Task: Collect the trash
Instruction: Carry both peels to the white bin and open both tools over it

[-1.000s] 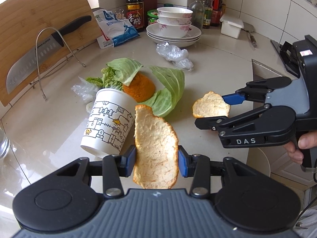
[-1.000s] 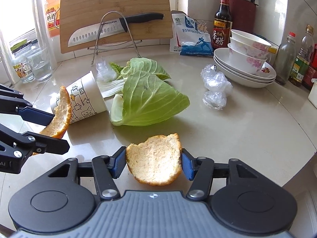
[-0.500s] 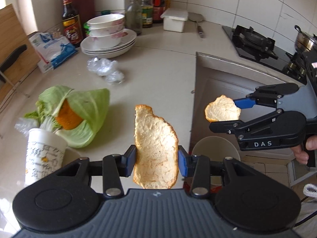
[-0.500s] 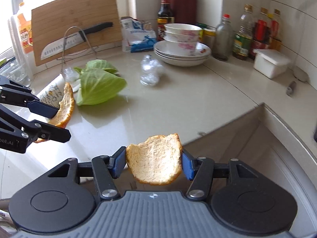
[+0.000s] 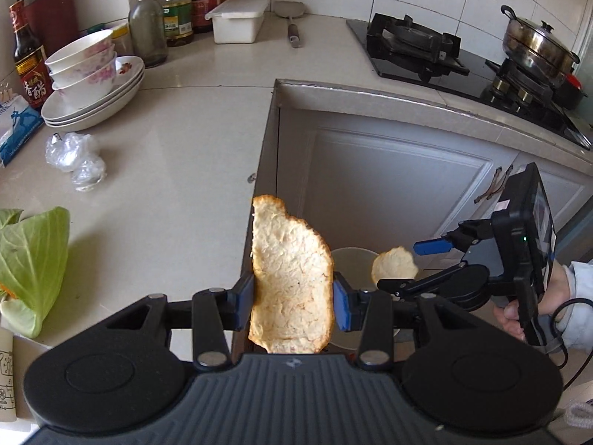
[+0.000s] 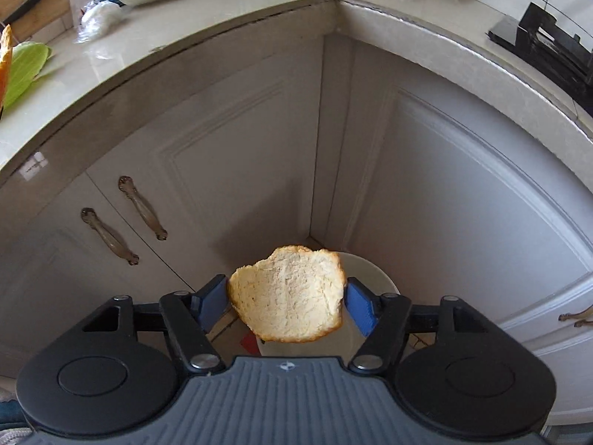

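I had both grippers out past the countertop edge (image 5: 272,118), over the white bin (image 6: 374,278) that stood on the floor in the cabinet corner below it. The right gripper (image 6: 287,306) hung directly above the bin and its jaws were opening; the small orange peel (image 6: 289,294) sat between the blue pads with a gap showing at each side, so I judged it was free and about to drop. From the left wrist view the same peel (image 5: 394,269) showed at the bin's rim, so the drop line looked good but not generous.

The left gripper (image 5: 292,300) was part-way open and clamped on the long orange peel (image 5: 289,282), which stood upright between its pads. It hung nearer the countertop edge than the bin's middle. To do this well, I would have carried it further over the bin's mouth before letting go, since a tall, light peel can tumble sideways.

Room was tight: cabinet doors (image 6: 237,170) closed in behind the bin on two sides, and the countertop edge overhung them. The open side lay away from the counter, where the two grippers had space to avoid each other.
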The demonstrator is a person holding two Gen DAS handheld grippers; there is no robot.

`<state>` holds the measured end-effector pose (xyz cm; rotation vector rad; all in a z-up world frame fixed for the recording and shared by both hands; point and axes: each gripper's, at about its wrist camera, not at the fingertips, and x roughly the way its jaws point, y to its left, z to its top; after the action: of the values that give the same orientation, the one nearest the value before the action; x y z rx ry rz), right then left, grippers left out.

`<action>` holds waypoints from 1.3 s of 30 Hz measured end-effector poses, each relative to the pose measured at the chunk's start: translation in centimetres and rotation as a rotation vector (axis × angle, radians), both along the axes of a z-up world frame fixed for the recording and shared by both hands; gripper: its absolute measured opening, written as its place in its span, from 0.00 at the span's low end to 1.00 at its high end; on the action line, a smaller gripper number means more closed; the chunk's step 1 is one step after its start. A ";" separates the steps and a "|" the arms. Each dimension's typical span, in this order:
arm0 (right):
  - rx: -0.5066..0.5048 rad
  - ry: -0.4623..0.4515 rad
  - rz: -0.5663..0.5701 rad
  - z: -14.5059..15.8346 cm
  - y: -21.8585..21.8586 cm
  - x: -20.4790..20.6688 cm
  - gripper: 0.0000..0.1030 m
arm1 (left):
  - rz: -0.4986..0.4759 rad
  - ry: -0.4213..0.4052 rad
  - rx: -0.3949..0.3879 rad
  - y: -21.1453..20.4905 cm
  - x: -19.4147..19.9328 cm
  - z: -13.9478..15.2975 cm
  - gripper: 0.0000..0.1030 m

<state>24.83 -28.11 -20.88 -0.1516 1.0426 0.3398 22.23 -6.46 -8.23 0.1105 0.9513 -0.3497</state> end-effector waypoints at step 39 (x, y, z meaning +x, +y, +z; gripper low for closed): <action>-0.054 -0.078 -0.251 6.1 -5.9 -6.6 1.00 | -0.255 0.199 0.139 -17.5 7.7 -18.1 0.41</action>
<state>18.20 -34.01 -14.80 -0.0802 0.9815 0.0780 29.93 -23.98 -26.34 0.3312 1.1622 -0.5369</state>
